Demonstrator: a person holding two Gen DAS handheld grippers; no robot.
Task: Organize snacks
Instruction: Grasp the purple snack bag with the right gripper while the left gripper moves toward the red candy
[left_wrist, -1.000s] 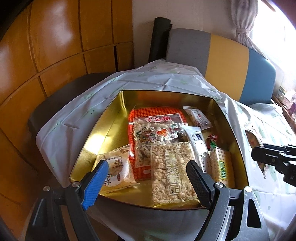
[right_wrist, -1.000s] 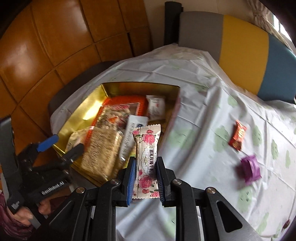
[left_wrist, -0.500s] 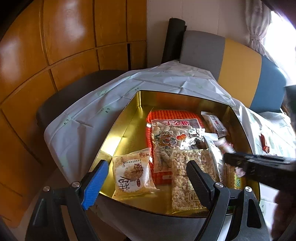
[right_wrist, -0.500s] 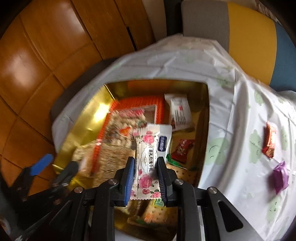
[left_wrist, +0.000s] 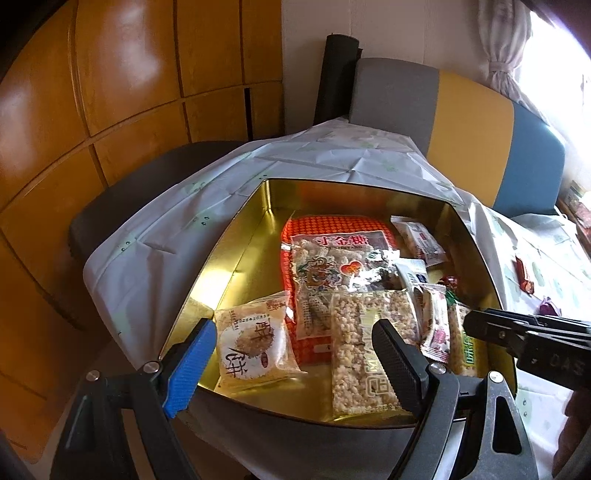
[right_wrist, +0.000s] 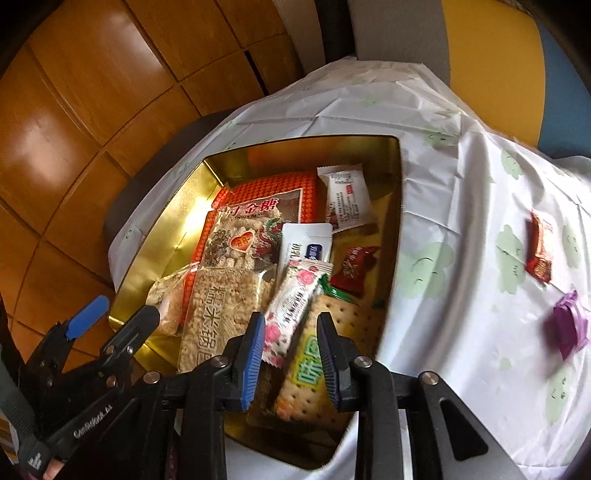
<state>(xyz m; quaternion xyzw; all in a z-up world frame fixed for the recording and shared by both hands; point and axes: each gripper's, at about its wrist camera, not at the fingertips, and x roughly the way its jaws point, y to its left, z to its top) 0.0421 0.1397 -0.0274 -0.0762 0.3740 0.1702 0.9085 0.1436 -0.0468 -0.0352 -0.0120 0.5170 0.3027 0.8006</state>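
Note:
A gold tin (left_wrist: 236, 236) (right_wrist: 173, 221) on the white tablecloth holds several snack packets. My right gripper (right_wrist: 291, 354) is open over the tin's near end. The rose-print packet (right_wrist: 291, 306) (left_wrist: 436, 328) lies loose between its fingers, resting on a puffed-rice bar (right_wrist: 221, 306) and a cracker pack (right_wrist: 317, 365). My left gripper (left_wrist: 291, 358) is open and empty at the tin's near edge, above a round-cake packet (left_wrist: 251, 347). A red candy (right_wrist: 539, 251) and a purple candy (right_wrist: 570, 328) lie on the cloth to the right.
A chair with grey, yellow and blue back (left_wrist: 461, 122) stands behind the table. Wooden wall panels (left_wrist: 110, 92) are at the left. A dark chair seat (left_wrist: 122, 199) is beside the table's left edge.
My right gripper moved over the tin and opened, letting go of the rose-print packet, which now lies in the tin. The left gripper shifted slightly left and stayed open.

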